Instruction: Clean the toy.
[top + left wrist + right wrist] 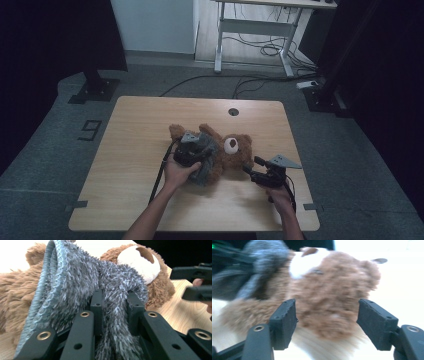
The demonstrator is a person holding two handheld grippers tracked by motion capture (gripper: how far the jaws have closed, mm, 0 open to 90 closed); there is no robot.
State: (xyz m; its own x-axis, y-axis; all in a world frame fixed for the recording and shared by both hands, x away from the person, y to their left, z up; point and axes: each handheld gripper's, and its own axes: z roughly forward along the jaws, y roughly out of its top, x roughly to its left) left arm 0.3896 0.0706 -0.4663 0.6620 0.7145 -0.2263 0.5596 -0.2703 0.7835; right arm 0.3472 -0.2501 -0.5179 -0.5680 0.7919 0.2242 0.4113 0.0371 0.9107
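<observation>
Brown plush marks the teddy bear [235, 150], which I see lying on its back near the middle of the table [135, 150]. Its long axis runs across the table, head toward my right, white muzzle facing up. Shaggy grey fabric with a ribbed blue-grey hem, a small garment [75, 282], drapes over its body. My left gripper [192, 155] is clamped on a fold of this garment, jaws nearly together with the pile squeezed between them. My right gripper [257, 172] sits just beside the bear's head with jaws spread apart; no earlier frame shows their motion, and the pads touch nothing. Pale wood-grain laminate forms the tabletop, with a round cable hole [233, 111] near the far edge. Grey floor, a white-legged desk [260, 30] and loose cables [265, 50] lie beyond.
</observation>
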